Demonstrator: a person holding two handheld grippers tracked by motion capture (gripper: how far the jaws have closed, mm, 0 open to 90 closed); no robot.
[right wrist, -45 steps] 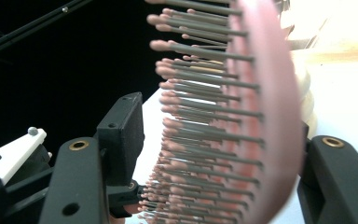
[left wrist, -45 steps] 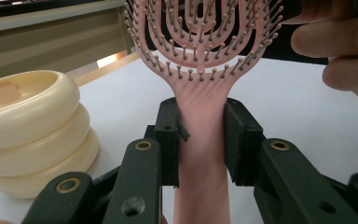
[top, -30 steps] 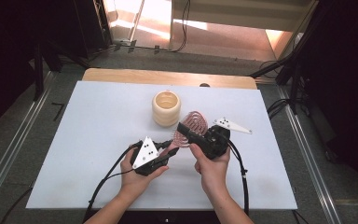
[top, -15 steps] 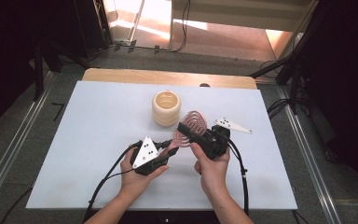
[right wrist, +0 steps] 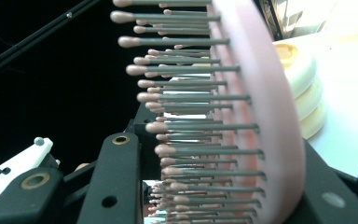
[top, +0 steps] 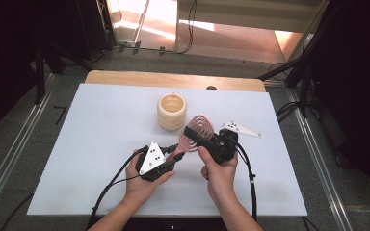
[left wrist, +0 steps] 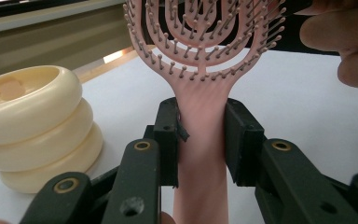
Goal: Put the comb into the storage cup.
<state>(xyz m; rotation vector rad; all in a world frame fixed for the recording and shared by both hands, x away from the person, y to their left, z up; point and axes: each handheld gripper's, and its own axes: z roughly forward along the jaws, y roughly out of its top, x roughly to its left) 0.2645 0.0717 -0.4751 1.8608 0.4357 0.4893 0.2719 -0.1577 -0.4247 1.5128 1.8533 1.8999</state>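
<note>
Left gripper [left wrist: 200,140] was clamped on the handle of the pink hairbrush [left wrist: 200,65], jaws pressed to either side of the narrow neck just below the head. From the left gripper view the brush stood upright between the jaws, bristled face toward the camera, handle running down out of view.

Right gripper [right wrist: 209,154] sat around the brush head: one jaw on the bristle-tip side, the other against the smooth pink back. The hairbrush [right wrist: 242,116] lay edge-on between them, bristles pointing toward the left jaw. Whether both jaws actually pressed on the head, I could not tell; the gap looked about as wide as head plus bristles.

In the high view both my forearms came in from the bottom, hands close together near the front middle of the white surface [top: 91,144]. My left hand [top: 144,178] held the left gripper [top: 171,156] low, angled up and to the right. My right hand [top: 219,171] held the right gripper [top: 197,137] pointing up and left, meeting the brush [top: 195,132] from the opposite side. The brush was lifted between the two grippers, tilted.

A cream ribbed container [top: 172,111], three stacked rings in shape, stood on the surface just beyond the brush. A grey three-cornered plate [top: 241,129] jutted from the right gripper.
</note>
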